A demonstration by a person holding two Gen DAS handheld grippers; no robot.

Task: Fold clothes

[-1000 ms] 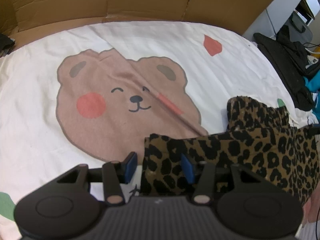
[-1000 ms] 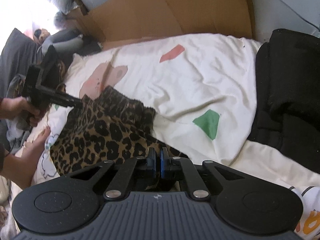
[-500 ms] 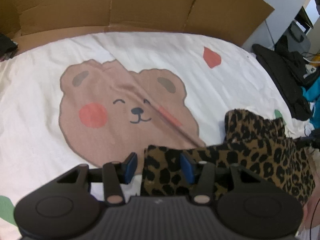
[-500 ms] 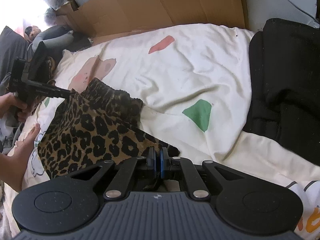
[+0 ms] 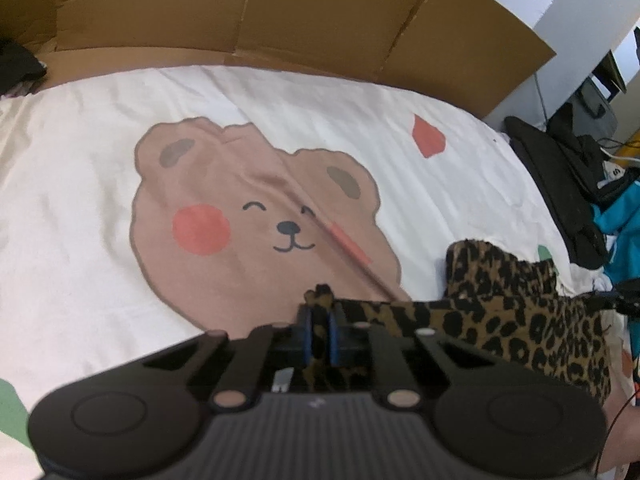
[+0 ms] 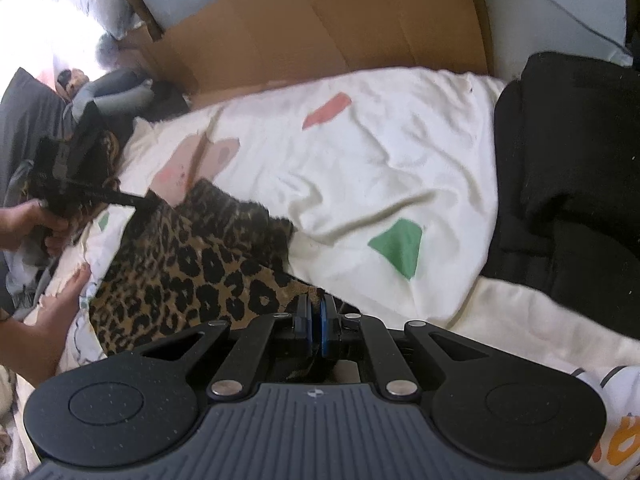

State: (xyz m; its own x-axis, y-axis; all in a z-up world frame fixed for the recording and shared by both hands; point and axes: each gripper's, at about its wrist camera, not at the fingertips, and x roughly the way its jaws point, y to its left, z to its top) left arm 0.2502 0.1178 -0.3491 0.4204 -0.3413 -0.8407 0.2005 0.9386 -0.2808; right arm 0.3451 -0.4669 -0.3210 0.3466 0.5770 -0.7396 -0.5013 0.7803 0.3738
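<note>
Left wrist view: my left gripper [image 5: 318,334] pinches a corner of the leopard-print garment [image 5: 520,320], only a small tuft poking past the pads. I judge that thin bite could slip if I pull the cloth taut. The garment stretches away to the right over the bear-print sheet [image 5: 80,200].

Right wrist view: my right gripper [image 6: 315,330] is clamped on the garment's [image 6: 192,272] near edge; the cloth runs away leftward to my left gripper [image 6: 150,202] at the far corner, bunched midway, so it could fold crooked.
</note>
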